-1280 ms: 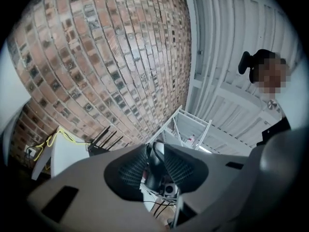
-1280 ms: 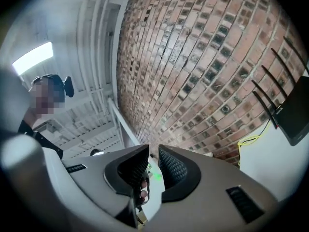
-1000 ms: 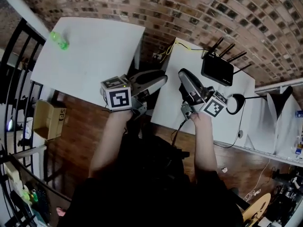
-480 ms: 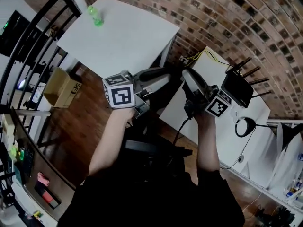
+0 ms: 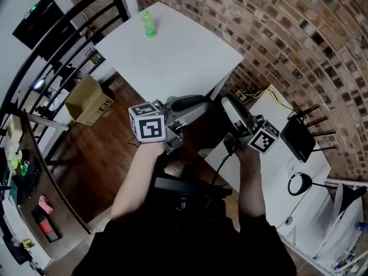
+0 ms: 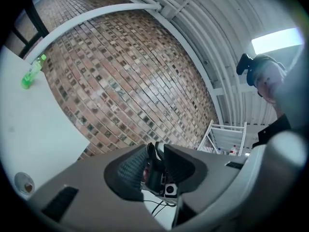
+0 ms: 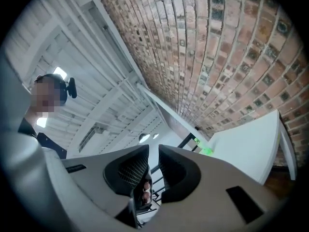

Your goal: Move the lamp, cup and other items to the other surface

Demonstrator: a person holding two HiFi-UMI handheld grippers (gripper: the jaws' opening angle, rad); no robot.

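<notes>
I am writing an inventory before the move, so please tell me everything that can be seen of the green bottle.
The green bottle is small, slim and translucent bright green, plastic by its look, with a paler top. It stands upright and alone near a far corner of the large white table, close to the brick wall. Only the tabletop touches it.

Large white table: set against the brick wall; one green bottle is stood upright near its far corner, the remaining top being bare.
Small white table: placed to the right, apart from the large one; a black router with antennas, a yellow cable and a black lamp are carried.
Wooden floor: a cardboard box is rested on it beside the large table.
</notes>
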